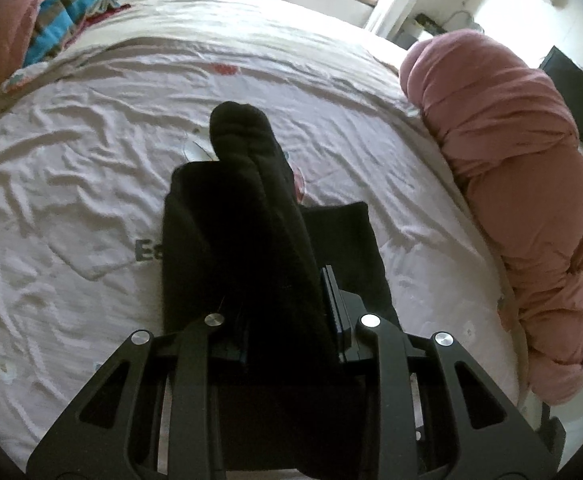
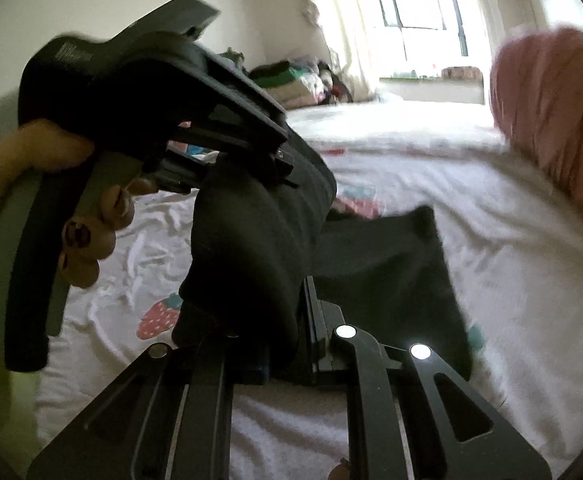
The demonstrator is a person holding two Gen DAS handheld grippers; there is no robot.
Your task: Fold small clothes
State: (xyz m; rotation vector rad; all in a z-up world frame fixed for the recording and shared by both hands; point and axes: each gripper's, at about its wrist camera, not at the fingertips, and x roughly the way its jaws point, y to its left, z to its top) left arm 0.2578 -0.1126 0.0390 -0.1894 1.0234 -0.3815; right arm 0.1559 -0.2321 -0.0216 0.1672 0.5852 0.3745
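- Left gripper (image 1: 291, 312) clamped on black garment (image 1: 247, 208); cloth bunches up between the fingers.
- Garment's lower part lies on wrinkled white bedsheet (image 1: 91, 160).
- Rolled pink quilt (image 1: 511, 168) along the bed's right edge.

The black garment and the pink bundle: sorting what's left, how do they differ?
The black garment is dark and held up from the bed sheet in both tongs; the pink bundle is pale pink, bulkier, rolled, lying untouched at the bed's edge. Both are soft fabric.
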